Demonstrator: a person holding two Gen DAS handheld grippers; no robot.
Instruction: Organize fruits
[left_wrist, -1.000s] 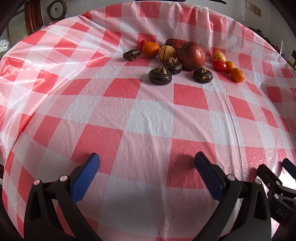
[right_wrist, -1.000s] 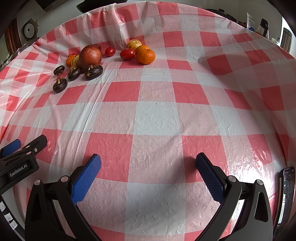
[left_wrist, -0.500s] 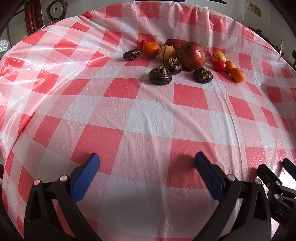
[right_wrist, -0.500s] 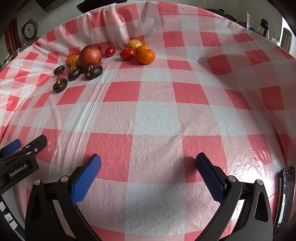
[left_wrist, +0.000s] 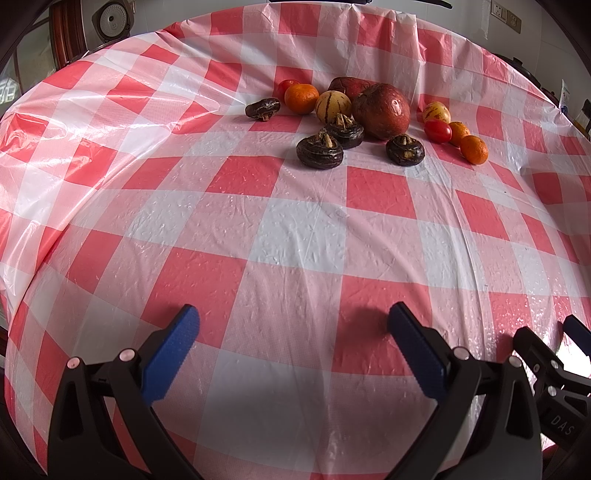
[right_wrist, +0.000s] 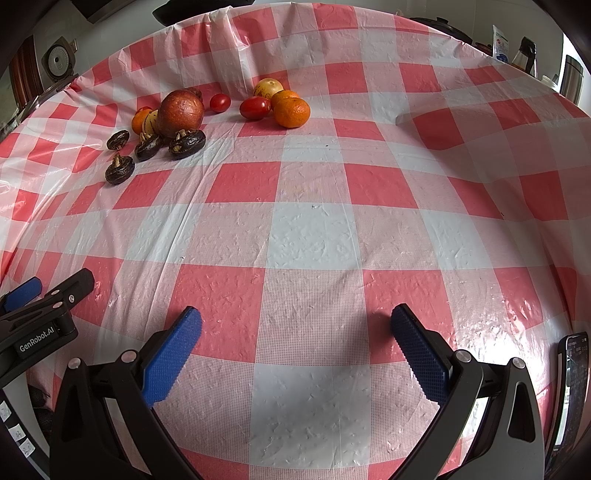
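Note:
A mixed heap of fruit lies at the far side of the red-and-white checked tablecloth (left_wrist: 303, 236). In the left wrist view a big dark red pomegranate (left_wrist: 382, 110) sits in the middle, with several dark water chestnuts (left_wrist: 320, 150) in front, a striped yellow melon (left_wrist: 332, 105), tangerines (left_wrist: 301, 98) and a red tomato (left_wrist: 437, 130) around it. The right wrist view shows the same pomegranate (right_wrist: 181, 112) at far left and a tangerine (right_wrist: 291, 112) beside a tomato (right_wrist: 255, 108). My left gripper (left_wrist: 293, 325) and right gripper (right_wrist: 295, 325) both stand open near the front edge, far from the fruit, holding nothing.
A phone (right_wrist: 570, 387) lies at the table's front right edge. Kettles and a packet (right_wrist: 528, 55) stand beyond the far right edge, a rice cooker (left_wrist: 112, 24) beyond the far left. The cloth has a raised fold (right_wrist: 417, 118) on the right.

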